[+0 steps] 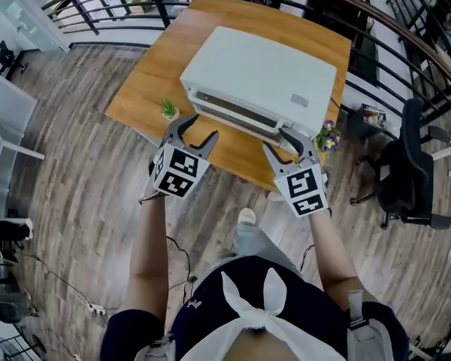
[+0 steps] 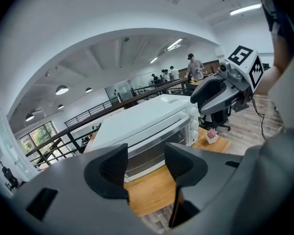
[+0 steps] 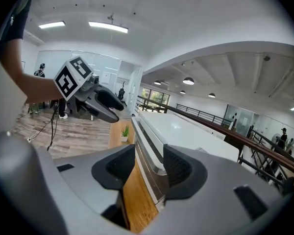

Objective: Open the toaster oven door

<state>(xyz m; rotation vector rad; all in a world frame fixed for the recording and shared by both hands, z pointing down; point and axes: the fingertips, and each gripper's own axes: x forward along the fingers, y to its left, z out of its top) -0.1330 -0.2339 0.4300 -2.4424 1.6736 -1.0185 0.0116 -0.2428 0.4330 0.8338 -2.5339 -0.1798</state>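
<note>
White toaster oven on wooden table, door looks shut, left gripper and right gripper just in front of it, jaws apart, holding nothing, top label too small to read

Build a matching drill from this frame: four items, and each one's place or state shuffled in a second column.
Items:
1. toaster oven
2. green plant
3. purple flowers
4. left gripper

Place or state:
A. jaws apart, nothing between them
B. on the table, right of the oven
C. door shut
D. on the table, left of the oven

Pairs: 1-C, 2-D, 3-B, 4-A
</note>
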